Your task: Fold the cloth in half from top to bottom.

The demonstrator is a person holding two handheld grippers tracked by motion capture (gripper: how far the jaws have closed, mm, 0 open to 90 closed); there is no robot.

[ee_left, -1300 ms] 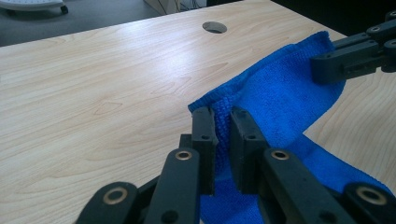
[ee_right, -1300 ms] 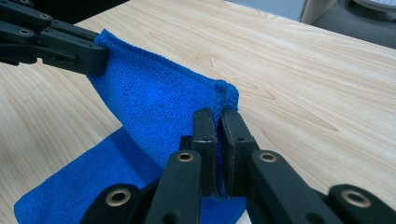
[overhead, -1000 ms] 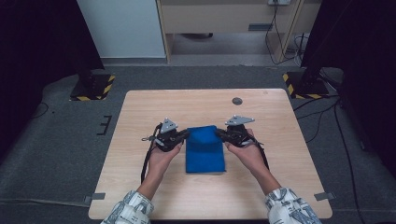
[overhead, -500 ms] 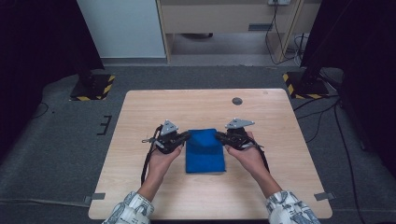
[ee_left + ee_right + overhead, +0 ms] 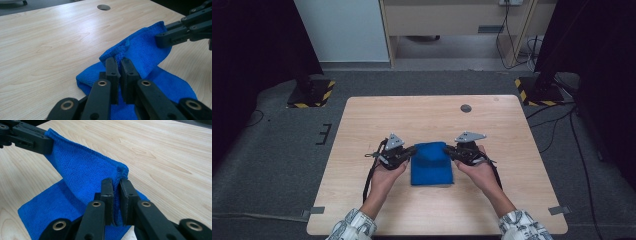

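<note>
A blue microfibre cloth lies folded on the wooden table, its far edge lifted off the surface. My left gripper is shut on the cloth's far left corner. My right gripper is shut on the far right corner. The raised edge of the cloth stretches between the two grippers, while the near part rests flat on the table. In the left gripper view the right gripper holds the opposite corner; in the right gripper view the left gripper does the same.
A small round dark hole sits in the table near its far right edge. Bare wood surrounds the cloth on all sides. Beyond the table, black stands with yellow-striped bases rest on grey carpet.
The far edge of the cloth has been drawn slightly toward the person, so the blue patch looks shorter. Both hands have barely shifted.
</note>
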